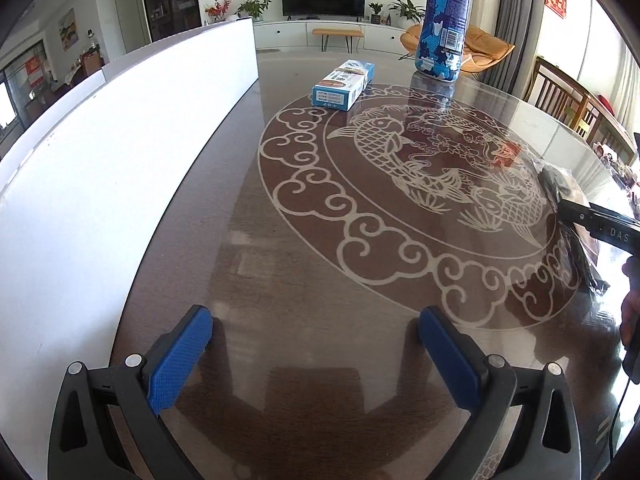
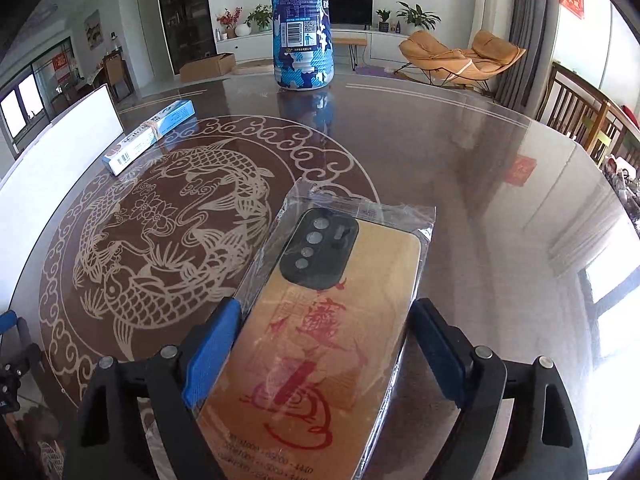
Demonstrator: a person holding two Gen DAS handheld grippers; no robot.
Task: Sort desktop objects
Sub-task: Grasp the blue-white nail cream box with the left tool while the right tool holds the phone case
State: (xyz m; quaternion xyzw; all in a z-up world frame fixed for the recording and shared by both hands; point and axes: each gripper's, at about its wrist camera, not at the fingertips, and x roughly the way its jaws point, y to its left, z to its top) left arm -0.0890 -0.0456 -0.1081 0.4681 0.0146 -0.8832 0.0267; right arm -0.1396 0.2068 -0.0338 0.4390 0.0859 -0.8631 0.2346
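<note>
Worktop [image 2: 460,152] shiny, likely slick. Tall bottle [image 2: 302,28] at top middle, blue box [image 2: 150,136] at upper left. Phone case [image 2: 340,280] in crinkly bag at bottom middle: probably light, stiff, slippery; best pinched across long edges. Right hand-held gripper [image 2: 324,344] wide, holding it so. Plain only in left view: left hand-held gripper [image 1: 316,356], wide, empty.

Bright window daylight, glare on glossy table [image 2: 460,152], fisheye-bent dark corners.

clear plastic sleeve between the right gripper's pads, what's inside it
Inside the clear plastic sleeve lies a tan phone case with red calligraphy and a black camera block. Its near end is cut off by the frame, and its underside is hidden.
</note>
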